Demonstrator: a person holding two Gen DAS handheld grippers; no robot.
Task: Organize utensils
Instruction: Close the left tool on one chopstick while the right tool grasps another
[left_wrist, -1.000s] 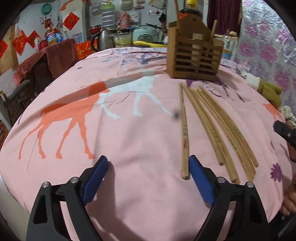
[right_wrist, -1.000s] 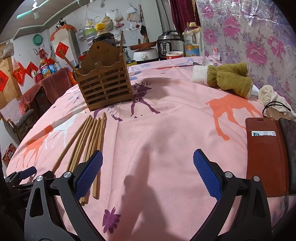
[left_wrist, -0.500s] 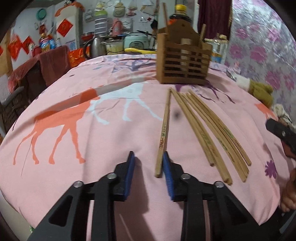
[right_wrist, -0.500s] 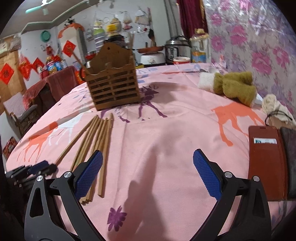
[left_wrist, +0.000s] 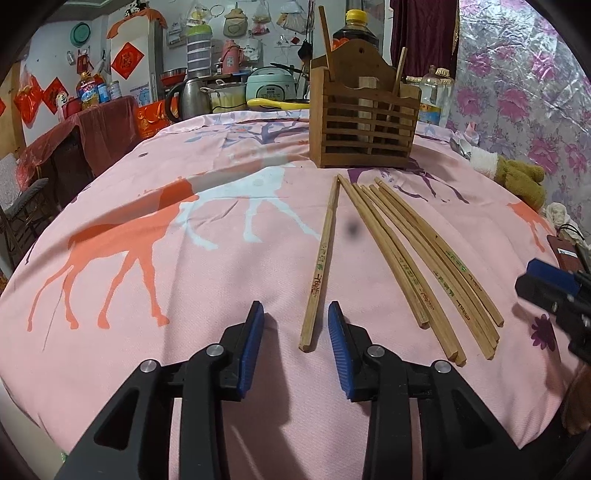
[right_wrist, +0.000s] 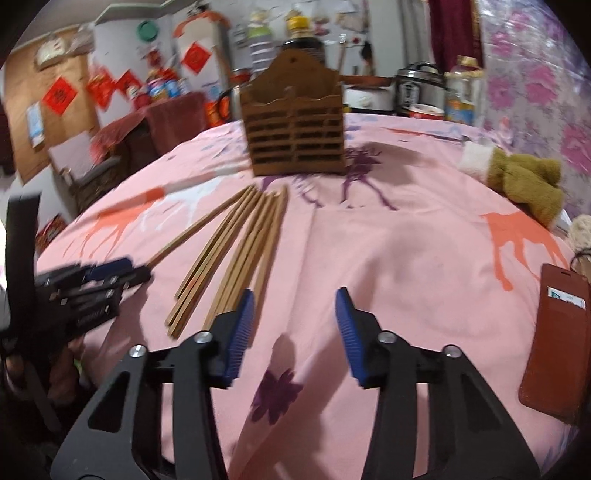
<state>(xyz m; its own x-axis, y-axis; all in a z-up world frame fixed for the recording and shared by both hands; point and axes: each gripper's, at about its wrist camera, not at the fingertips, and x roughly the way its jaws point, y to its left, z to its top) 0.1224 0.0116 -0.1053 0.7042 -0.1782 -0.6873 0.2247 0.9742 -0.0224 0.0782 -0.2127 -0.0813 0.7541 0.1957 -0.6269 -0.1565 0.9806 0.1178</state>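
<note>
Now your left gripper (left_wrist: 295, 332) reopens around the lone chopstick (left_wrist: 320, 264), ungripped; your right gripper (right_wrist: 294, 326) narrows, empty, pink cloth (right_wrist: 406, 258) clear ahead.

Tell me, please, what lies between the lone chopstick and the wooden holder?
Only bare pink cloth; the left wrist view shows the lone chopstick ending short of the wooden holder.

The single chopstick (left_wrist: 320, 266) lying apart from the bundle carries red and green printed characters near its thick end, too small to read. The bundled chopsticks (left_wrist: 436, 273) bear similar green and red marks, also illegible. Red diamond papers (left_wrist: 127, 60) on the far wall show a dark character that cannot be read.
</note>
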